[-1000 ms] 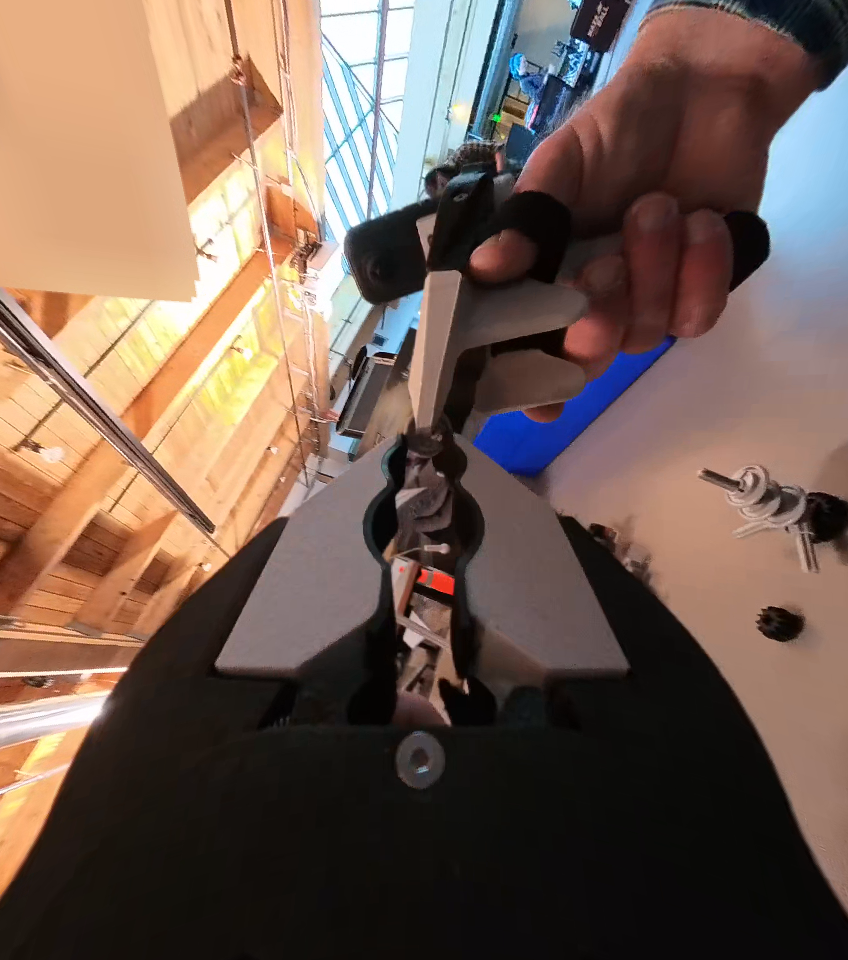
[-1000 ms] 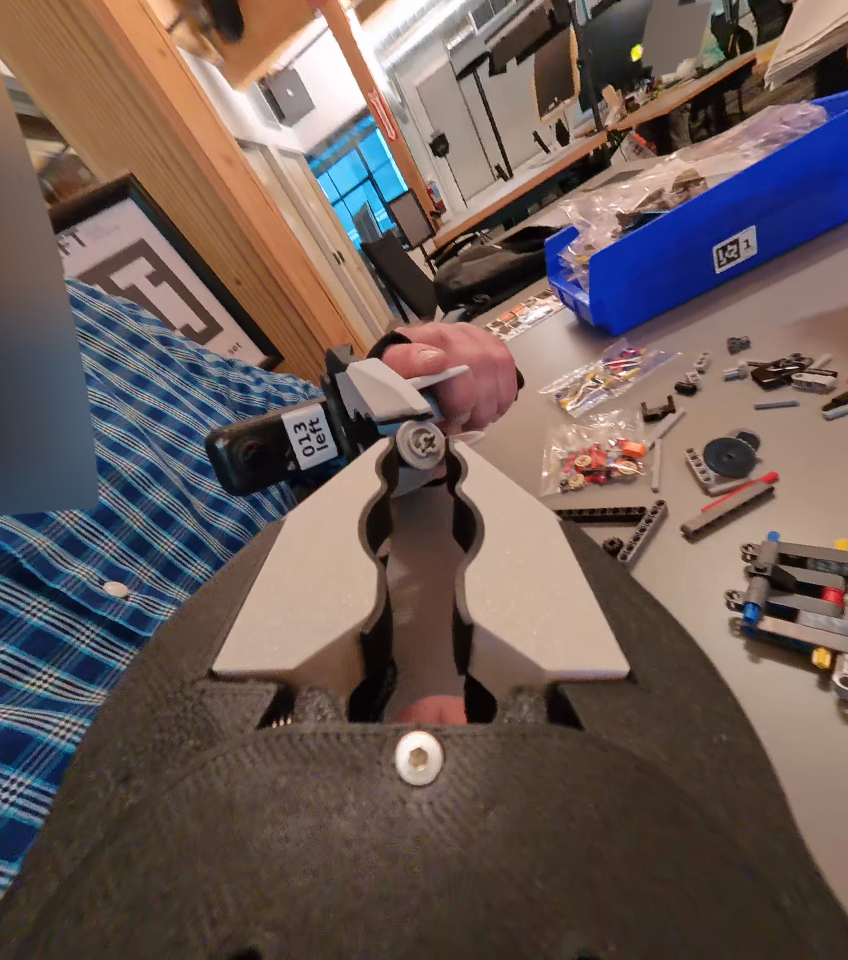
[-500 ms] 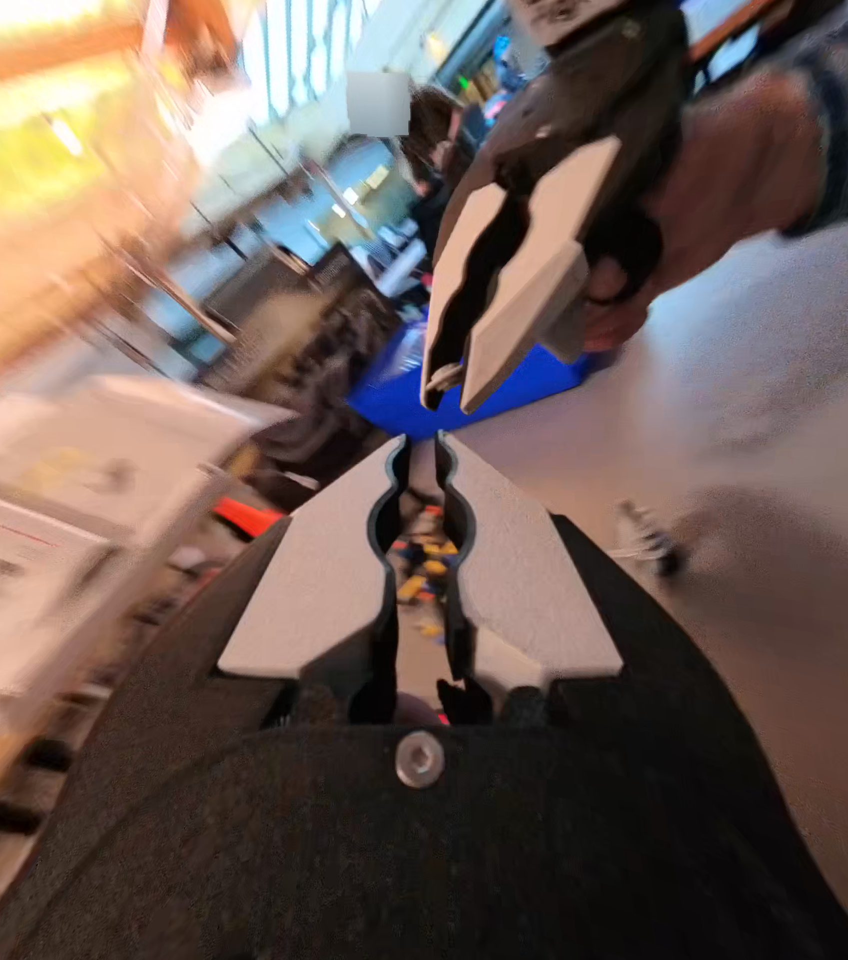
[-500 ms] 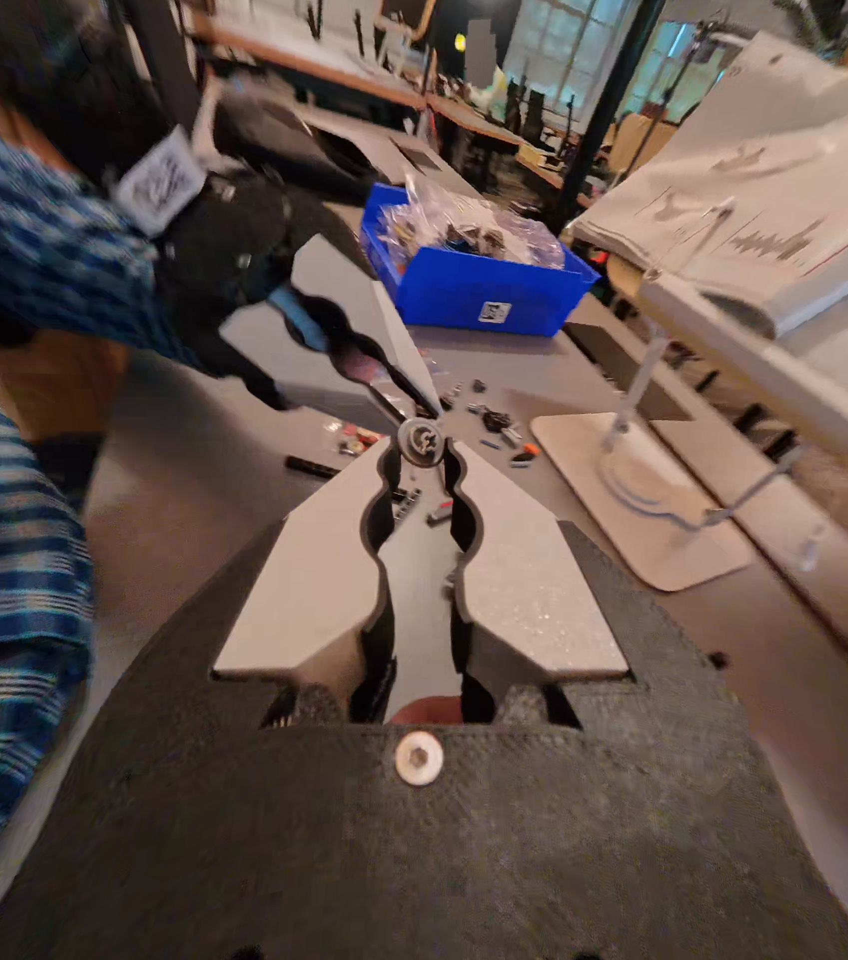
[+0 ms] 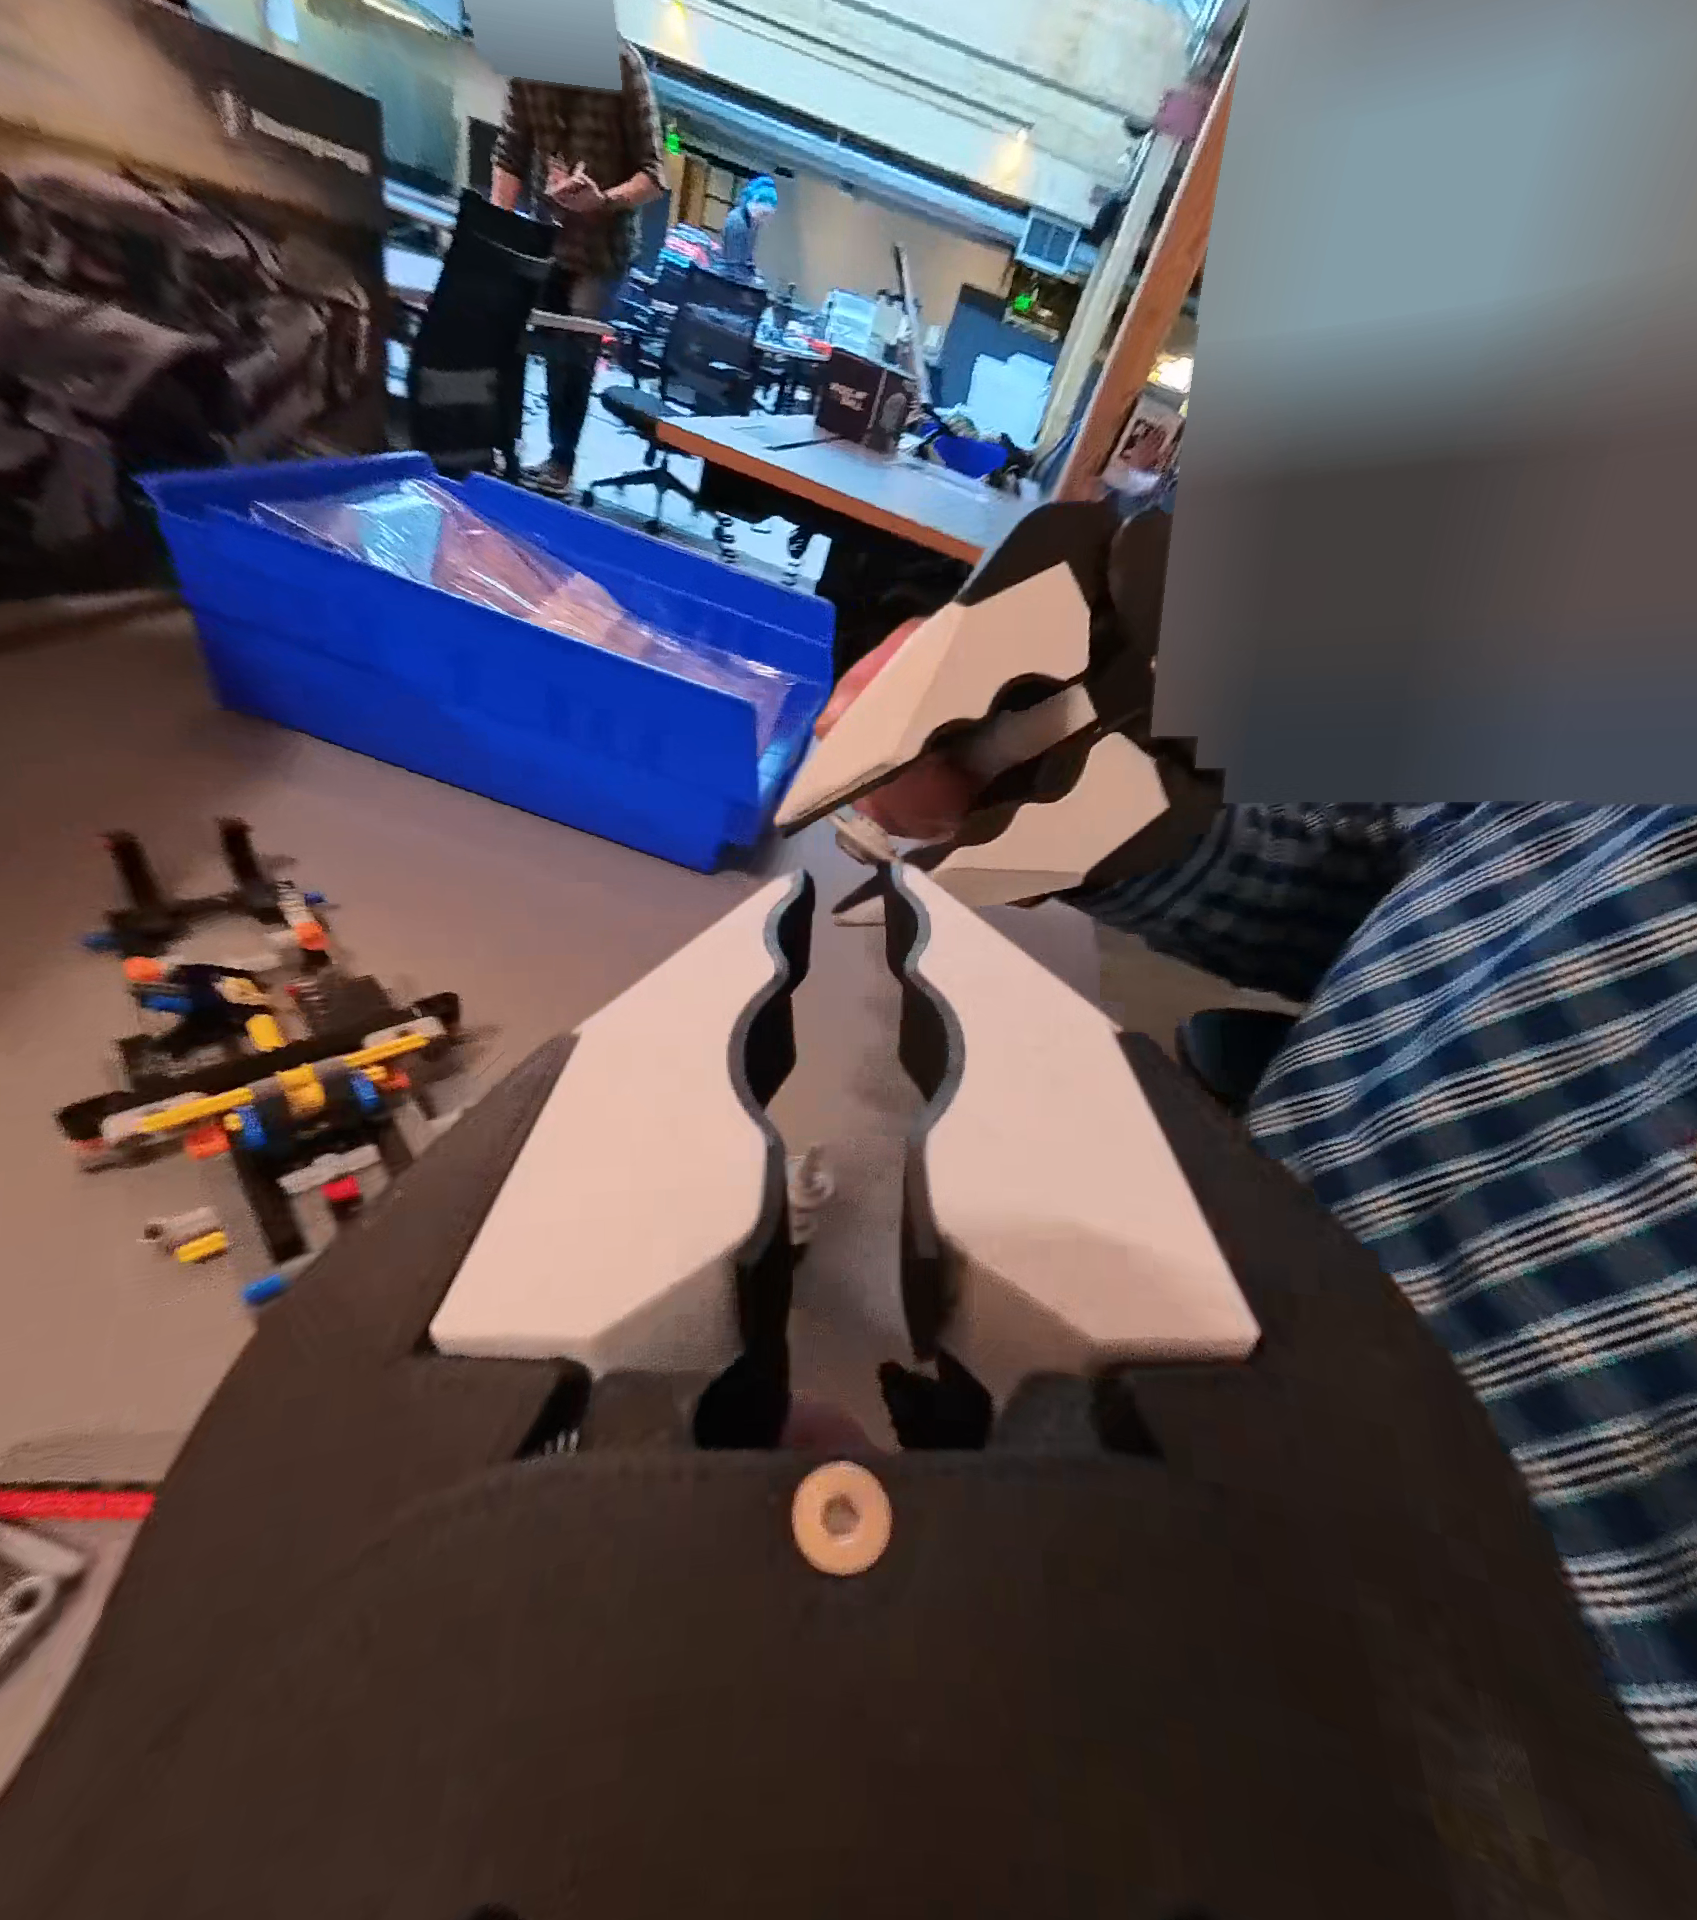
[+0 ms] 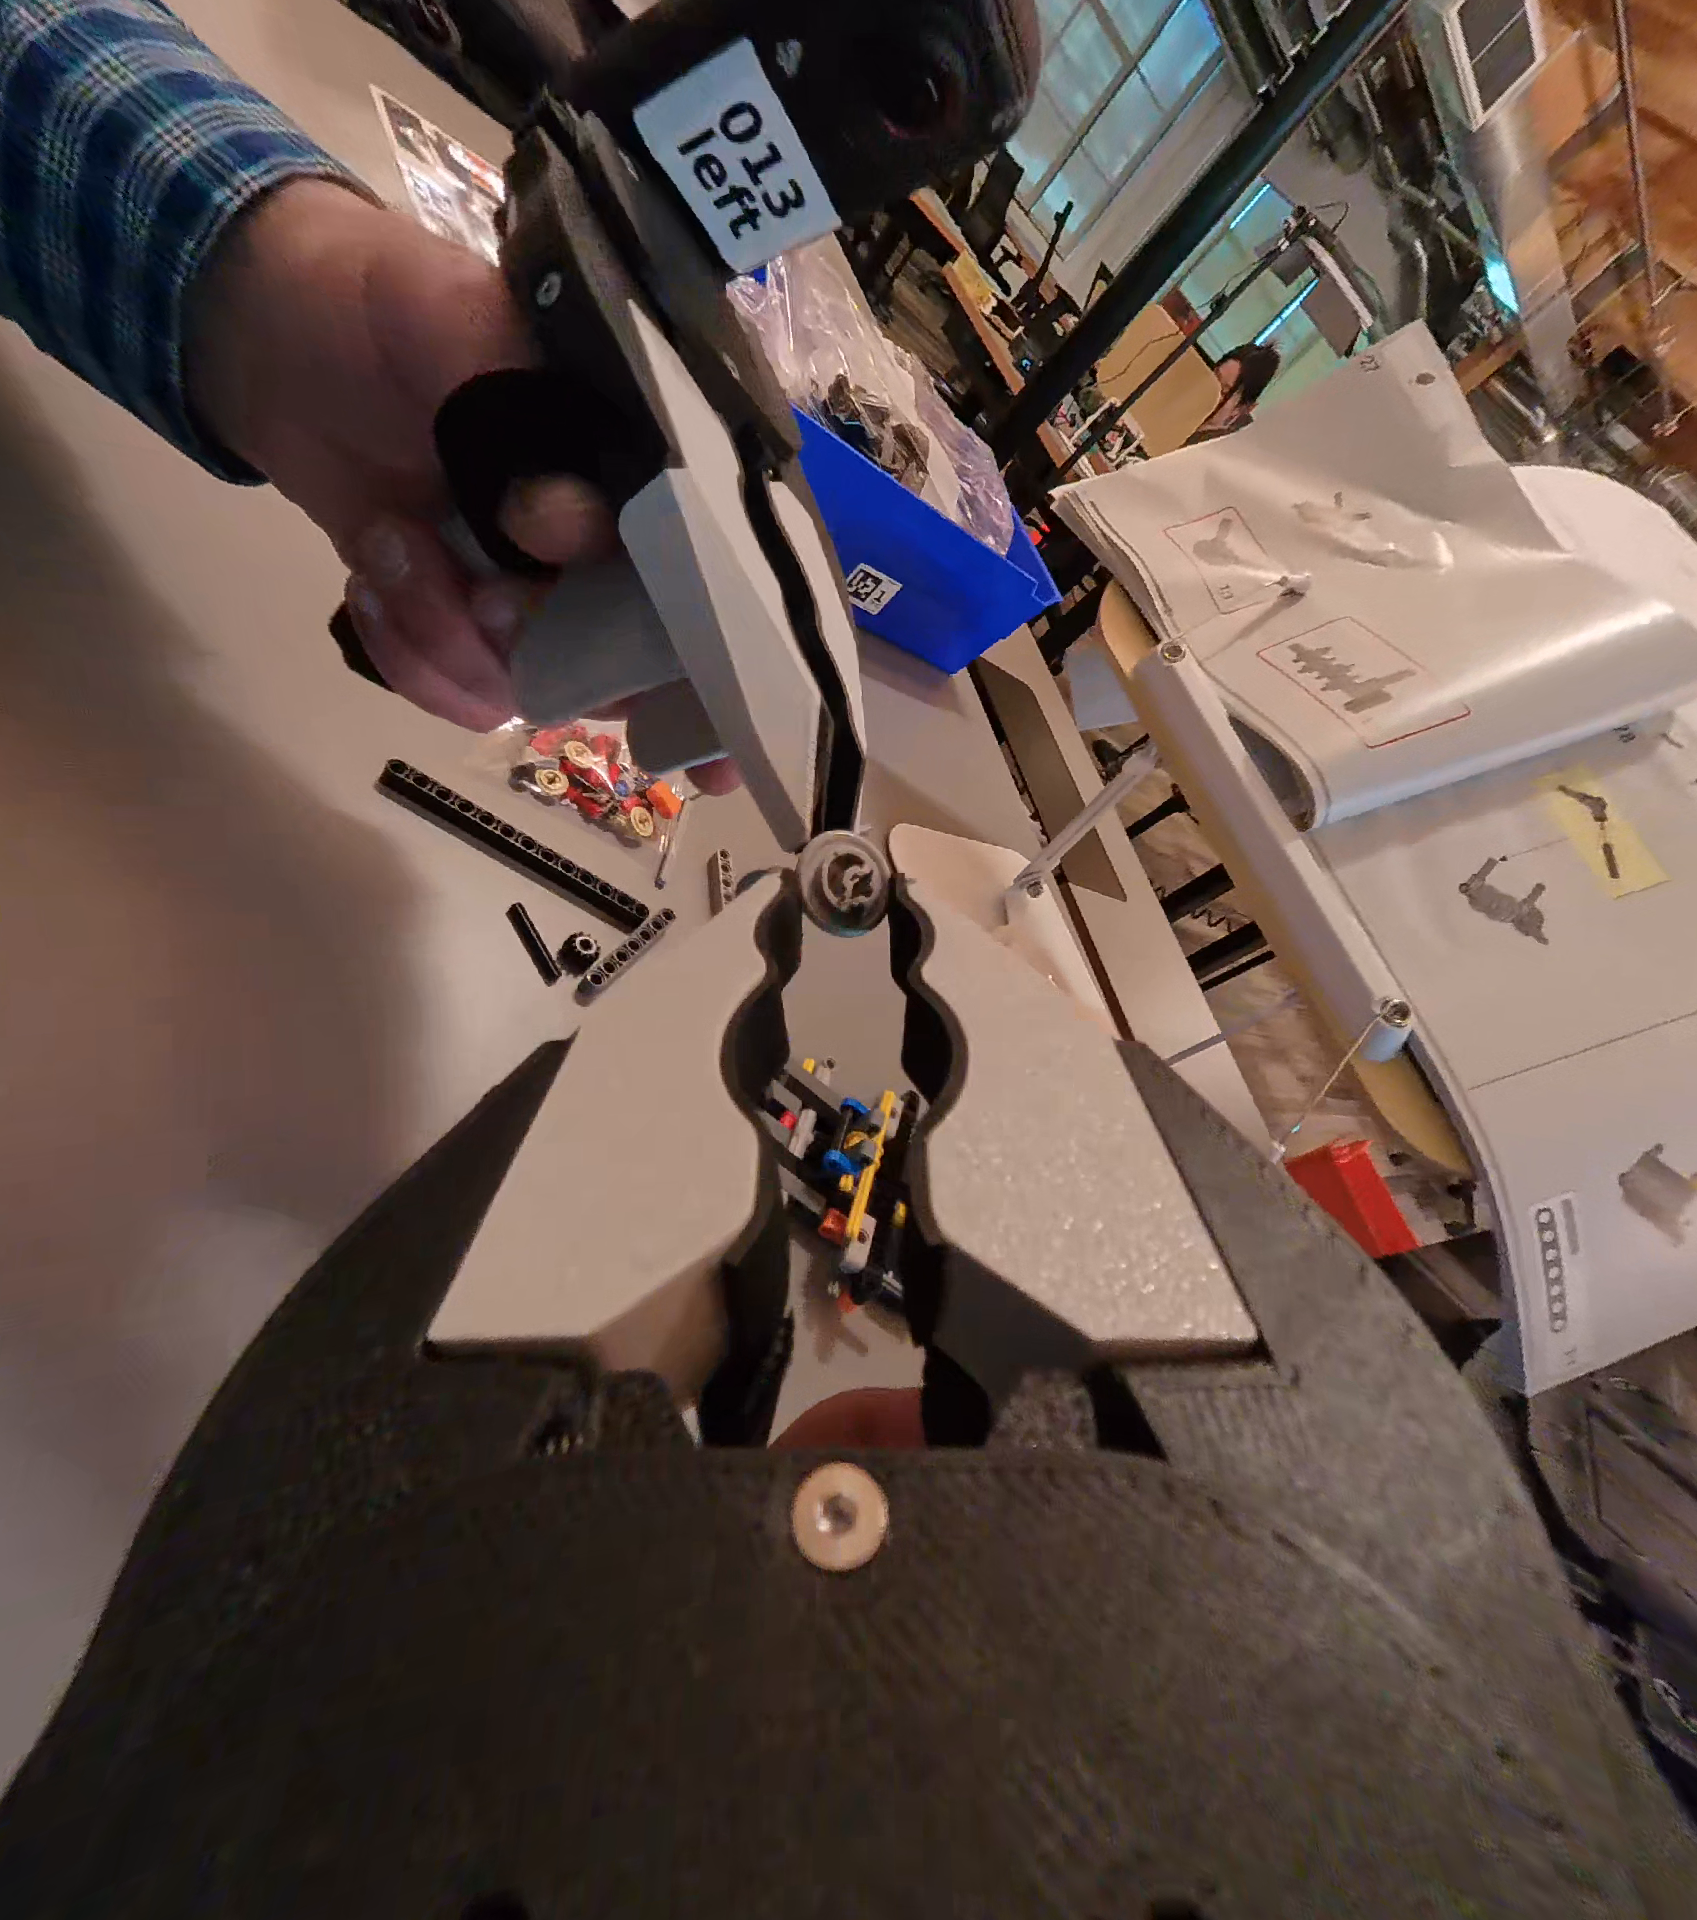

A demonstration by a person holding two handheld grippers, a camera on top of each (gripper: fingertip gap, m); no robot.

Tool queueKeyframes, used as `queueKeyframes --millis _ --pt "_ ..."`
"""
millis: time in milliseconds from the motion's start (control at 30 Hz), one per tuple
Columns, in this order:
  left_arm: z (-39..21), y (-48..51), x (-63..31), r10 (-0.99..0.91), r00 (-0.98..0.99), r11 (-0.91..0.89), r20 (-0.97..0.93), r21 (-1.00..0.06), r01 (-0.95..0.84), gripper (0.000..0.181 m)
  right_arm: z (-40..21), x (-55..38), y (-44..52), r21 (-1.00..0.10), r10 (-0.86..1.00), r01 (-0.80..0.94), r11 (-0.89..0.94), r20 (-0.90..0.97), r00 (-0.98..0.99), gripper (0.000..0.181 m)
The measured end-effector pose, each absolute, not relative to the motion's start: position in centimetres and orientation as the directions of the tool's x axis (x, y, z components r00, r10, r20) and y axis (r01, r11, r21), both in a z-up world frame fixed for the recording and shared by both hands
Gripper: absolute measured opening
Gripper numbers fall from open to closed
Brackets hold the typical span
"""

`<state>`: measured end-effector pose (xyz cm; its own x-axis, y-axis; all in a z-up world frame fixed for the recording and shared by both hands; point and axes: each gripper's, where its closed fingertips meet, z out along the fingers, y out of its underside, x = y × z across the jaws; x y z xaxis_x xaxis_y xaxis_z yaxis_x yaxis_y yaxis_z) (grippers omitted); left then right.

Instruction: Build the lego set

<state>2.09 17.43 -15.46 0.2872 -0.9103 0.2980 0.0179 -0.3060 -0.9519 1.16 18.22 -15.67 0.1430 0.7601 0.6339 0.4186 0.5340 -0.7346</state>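
Right gripper (image 6: 844,883) pinches a round grey ribbed wheel piece (image 6: 842,881).
Left gripper (image 5: 849,899), matte grey fingers slightly apart, empty, mid-frame.

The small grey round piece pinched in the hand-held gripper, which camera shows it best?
The right wrist view: the small grey round piece sits face-on between the right hand-held gripper tips. The left wrist view shows only a blurred sliver of it at the far gripper's tips.

bare table (image 5: 13,1351) left, lego chassis (image 5: 272,1081) perhaps blocking
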Motion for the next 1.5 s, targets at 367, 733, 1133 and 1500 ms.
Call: queueKeyframes --millis 367,733,1133,1500 --pt "-14.9 17.8 2.8 -0.907 0.324 -0.27 0.269 -0.962 0.043 0.01 -15.5 1.4 18.3 -0.858 0.854 0.314 0.406 0.479 0.204 0.009" --pt "-13.6 17.6 2.8 -0.848 0.419 0.246 -0.324 -0.941 -0.232 0.022 -14.8 2.3 17.0 -0.922 0.914 -0.026 -0.387 -0.379 -0.146 0.009" --pt "-14.6 15.6 3.8 -0.745 0.07 0.571 -0.664 -0.688 -0.447 0.036 -14.7 2.8 14.7 -0.831 0.737 0.066 -0.552 -0.524 -0.426 0.008" --pt "-15.3 15.6 4.5 -0.755 0.096 0.549 -0.649 -0.706 -0.448 0.016 -14.5 2.2 14.1 -0.802 0.679 0.115 -0.585 -0.563 -0.472 0.008"
